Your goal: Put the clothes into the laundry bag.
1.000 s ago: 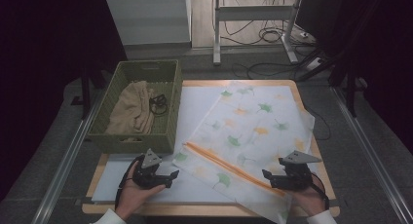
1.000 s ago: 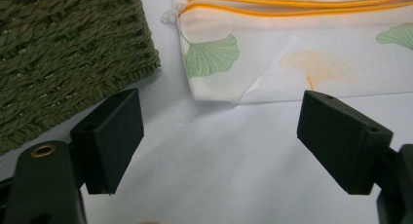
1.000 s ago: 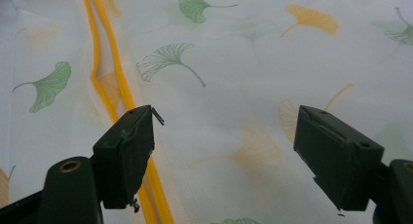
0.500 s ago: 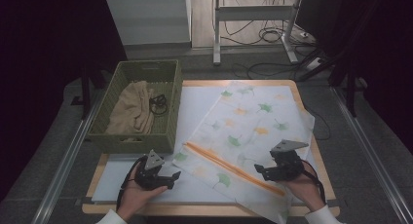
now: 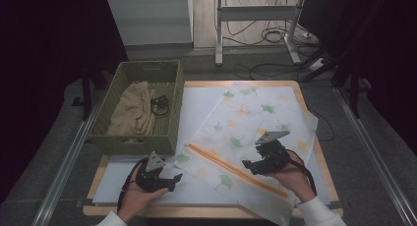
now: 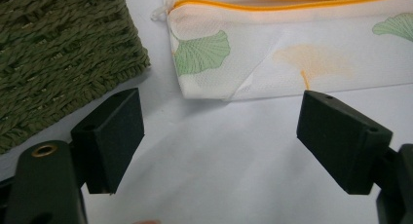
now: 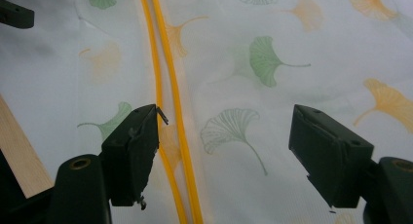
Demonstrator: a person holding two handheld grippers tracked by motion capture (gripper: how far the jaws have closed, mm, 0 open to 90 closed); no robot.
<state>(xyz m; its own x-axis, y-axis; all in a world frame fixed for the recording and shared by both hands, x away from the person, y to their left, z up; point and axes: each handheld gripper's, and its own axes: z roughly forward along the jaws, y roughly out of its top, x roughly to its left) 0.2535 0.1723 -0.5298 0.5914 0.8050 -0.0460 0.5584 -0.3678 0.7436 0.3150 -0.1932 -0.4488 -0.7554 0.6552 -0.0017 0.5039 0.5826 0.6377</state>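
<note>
Both grippers gaping, right gripper (image 5: 252, 163) now farther up the laundry bag (image 5: 255, 123), jaws just narrowing, left gripper (image 5: 172, 179) unmoved.

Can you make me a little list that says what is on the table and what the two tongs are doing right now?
table: wooden table with a white sheet on it
bag: white mesh bag with green and orange leaf prints, lying flat
zipper: orange zipper along the bag's near edge
basket: green woven basket at the left, a beige cloth inside
left tongs: left tongs open, above the white sheet beside the bag's corner, holding nothing
right tongs: right tongs open, over the bag at the zipper; jaws just closed a little, nothing gripped
</note>
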